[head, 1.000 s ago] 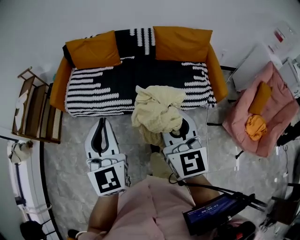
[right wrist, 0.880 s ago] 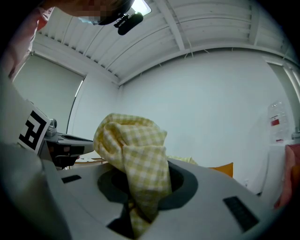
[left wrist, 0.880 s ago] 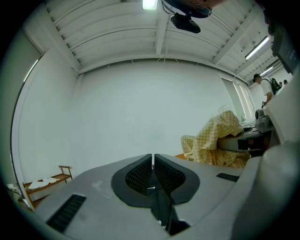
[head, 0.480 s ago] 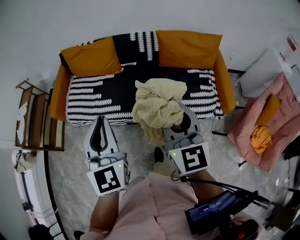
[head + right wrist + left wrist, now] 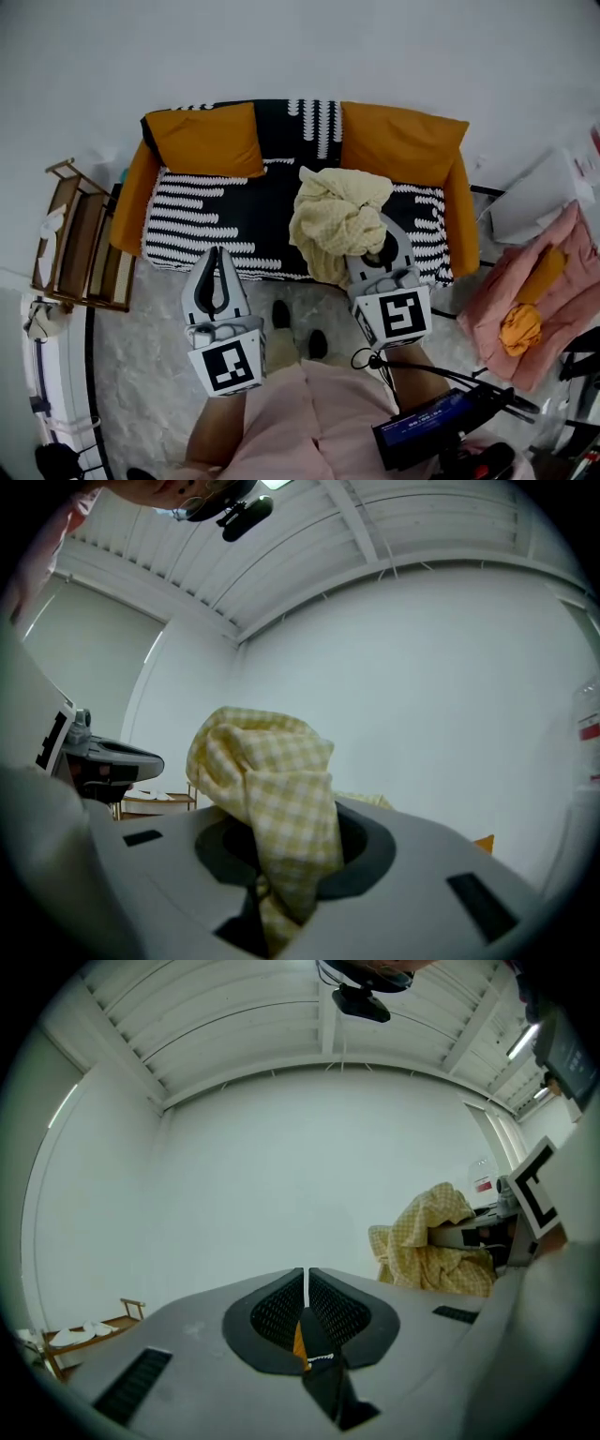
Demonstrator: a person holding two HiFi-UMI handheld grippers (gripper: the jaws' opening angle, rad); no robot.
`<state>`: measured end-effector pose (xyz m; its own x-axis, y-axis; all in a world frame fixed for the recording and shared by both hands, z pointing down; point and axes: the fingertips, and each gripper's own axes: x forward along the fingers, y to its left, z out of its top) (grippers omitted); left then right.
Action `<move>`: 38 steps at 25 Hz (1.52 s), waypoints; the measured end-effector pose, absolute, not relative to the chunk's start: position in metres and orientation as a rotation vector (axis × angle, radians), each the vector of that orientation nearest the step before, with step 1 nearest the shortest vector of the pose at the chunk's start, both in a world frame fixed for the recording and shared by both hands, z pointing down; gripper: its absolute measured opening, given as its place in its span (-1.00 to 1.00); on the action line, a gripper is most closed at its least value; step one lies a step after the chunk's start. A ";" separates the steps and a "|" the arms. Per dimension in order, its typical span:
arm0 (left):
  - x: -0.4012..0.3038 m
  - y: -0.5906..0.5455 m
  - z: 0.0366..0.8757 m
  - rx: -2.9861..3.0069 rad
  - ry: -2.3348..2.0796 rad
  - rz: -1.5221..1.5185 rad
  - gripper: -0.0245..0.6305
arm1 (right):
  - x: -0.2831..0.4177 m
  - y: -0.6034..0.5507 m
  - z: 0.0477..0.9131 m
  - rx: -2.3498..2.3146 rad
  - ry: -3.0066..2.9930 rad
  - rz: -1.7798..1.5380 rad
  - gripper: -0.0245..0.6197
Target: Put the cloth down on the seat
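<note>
Right gripper [image 5: 382, 249]: reaching toward 12 o'clock, clenching cloth [image 5: 336, 216].
Cloth: bunching at its 11 o'clock, over seat [image 5: 225, 225].
Left gripper [image 5: 216, 262]: pinching shut, empty.

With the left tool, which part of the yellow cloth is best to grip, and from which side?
Probably the loose bulge on the left side of the cloth, approached from the left. The right tool is shut on its right part, and the left tool, shut now, must open first.
</note>
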<state>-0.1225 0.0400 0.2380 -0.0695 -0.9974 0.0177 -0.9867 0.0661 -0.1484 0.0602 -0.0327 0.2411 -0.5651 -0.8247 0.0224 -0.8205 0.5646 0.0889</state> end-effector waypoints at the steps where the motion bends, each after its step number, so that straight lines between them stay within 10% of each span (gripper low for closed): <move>1: -0.126 0.035 0.242 -2.083 2.235 -0.188 -0.85 | 0.058 -0.038 0.242 1.433 -2.721 -0.106 -0.61; 38: -0.204 -0.225 0.374 -2.393 2.111 -0.380 -0.85 | -0.035 -0.268 0.379 1.448 -2.552 0.098 -0.61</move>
